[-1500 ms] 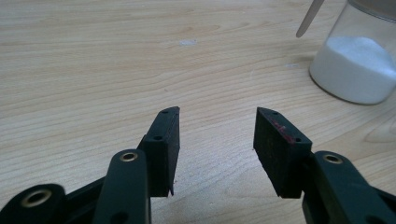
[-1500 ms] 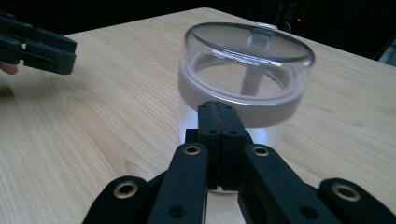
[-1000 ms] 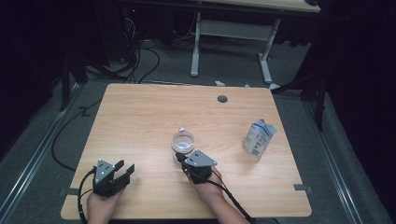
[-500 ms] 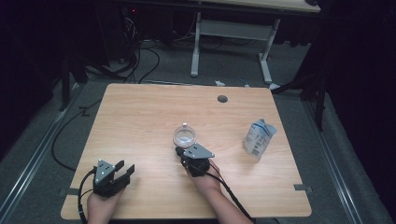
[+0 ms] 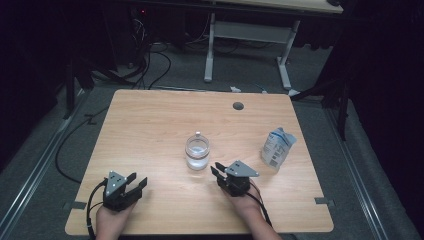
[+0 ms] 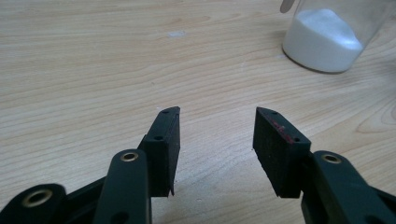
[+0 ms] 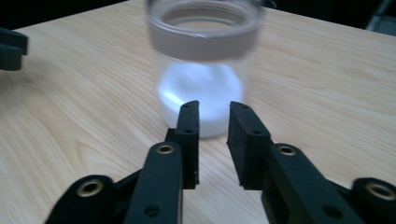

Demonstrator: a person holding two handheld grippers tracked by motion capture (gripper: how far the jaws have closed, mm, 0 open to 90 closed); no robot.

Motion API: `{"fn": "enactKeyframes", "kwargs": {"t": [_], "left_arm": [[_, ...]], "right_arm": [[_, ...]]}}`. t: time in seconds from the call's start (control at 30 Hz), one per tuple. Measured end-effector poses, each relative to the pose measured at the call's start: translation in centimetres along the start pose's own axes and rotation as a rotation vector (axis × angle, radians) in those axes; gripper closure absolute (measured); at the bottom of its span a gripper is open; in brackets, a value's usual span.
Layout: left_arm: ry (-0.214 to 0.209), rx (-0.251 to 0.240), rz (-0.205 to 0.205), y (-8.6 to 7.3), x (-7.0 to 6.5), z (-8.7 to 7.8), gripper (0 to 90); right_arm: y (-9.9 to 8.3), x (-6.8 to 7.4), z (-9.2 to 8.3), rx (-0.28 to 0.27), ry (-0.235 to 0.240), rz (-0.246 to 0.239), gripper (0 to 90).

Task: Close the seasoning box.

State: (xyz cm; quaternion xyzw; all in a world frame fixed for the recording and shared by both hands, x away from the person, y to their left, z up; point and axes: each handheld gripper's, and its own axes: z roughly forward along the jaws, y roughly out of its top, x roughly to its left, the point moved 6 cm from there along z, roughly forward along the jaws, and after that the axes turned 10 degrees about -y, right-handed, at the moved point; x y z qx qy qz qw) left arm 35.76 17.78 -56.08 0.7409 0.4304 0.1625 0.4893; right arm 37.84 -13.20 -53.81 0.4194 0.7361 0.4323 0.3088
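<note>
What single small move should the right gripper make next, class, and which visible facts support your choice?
Probably open wider. The right gripper points at the jar of white powder from just short of it, its jaws have just been opening with nothing between them, and the gap looks narrower than the jar. The left gripper rests open, well apart from the jar.

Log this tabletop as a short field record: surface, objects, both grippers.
surface: light wooden table
jar: clear glass jar with white powder in the bottom, upright at mid-table
pouch: pale blue and white pouch, right of the jar, apart from it
left gripper: open, nothing between the jaws, near the front left edge
right gripper: jaws have just been opening, nothing between them, pointed at the jar, just short of it
</note>
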Motion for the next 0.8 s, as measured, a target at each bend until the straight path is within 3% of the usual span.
{"fn": "enactKeyframes", "kwargs": {"t": [0.2,0.37,0.43,0.5,0.63,0.8], "left_arm": [[-0.008,0.002,0.017,0.2,-0.5,0.1,51.6],[-0.014,-0.004,0.046,0.6,-1.2,-0.1,51.2],[-0.011,0.005,0.049,0.5,-1.3,0.2,51.1],[-0.009,0.011,0.045,0.5,-1.4,0.4,50.9],[-0.004,0.011,0.06,0.8,-1.7,0.5,50.8],[0.006,0.027,0.072,0.9,-1.6,0.7,49.6]], "right_arm": [[-2.0,-4.6,-2.5,0.017,-0.083,0.049,60.9],[-4.5,-9.2,-6.6,0.018,-0.177,0.082,54.1],[-5.1,-10.8,-7.6,0.022,-0.209,0.134,53.6],[-5.1,-11.2,-7.7,0.019,-0.208,0.167,52.6],[-5.0,-11.0,-7.4,0.013,-0.202,0.137,52.5],[-5.2,-11.1,-7.6,0.019,-0.197,0.136,51.6]]}}
